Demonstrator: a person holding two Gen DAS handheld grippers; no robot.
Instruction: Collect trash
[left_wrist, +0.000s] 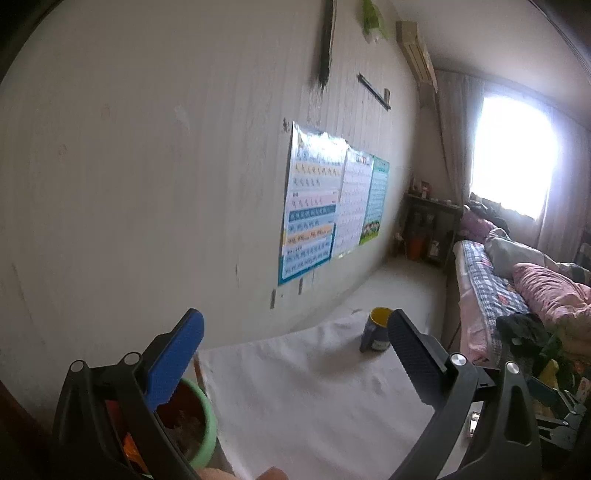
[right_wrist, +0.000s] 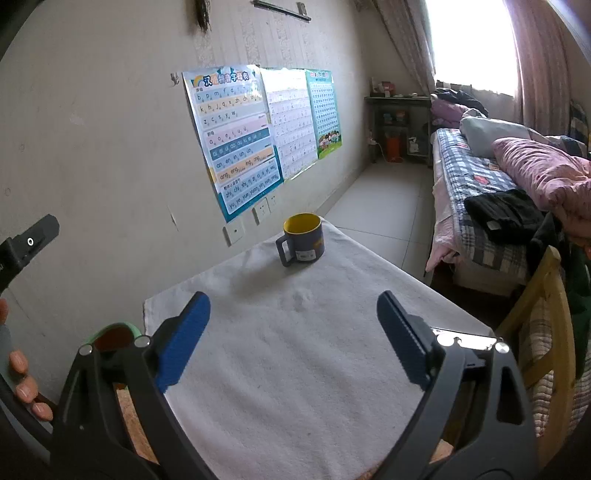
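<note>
Brimming green trash bin, brown scraps

We hold the left gripper with its jaws spread wide, nothing between the pads, angled slightly upward. Our right gripper is likewise fully open and empty, pitched gently downward. Our left hand shows at the right wrist view's left edge, fingertips wrapped on the left gripper's handle.
</note>
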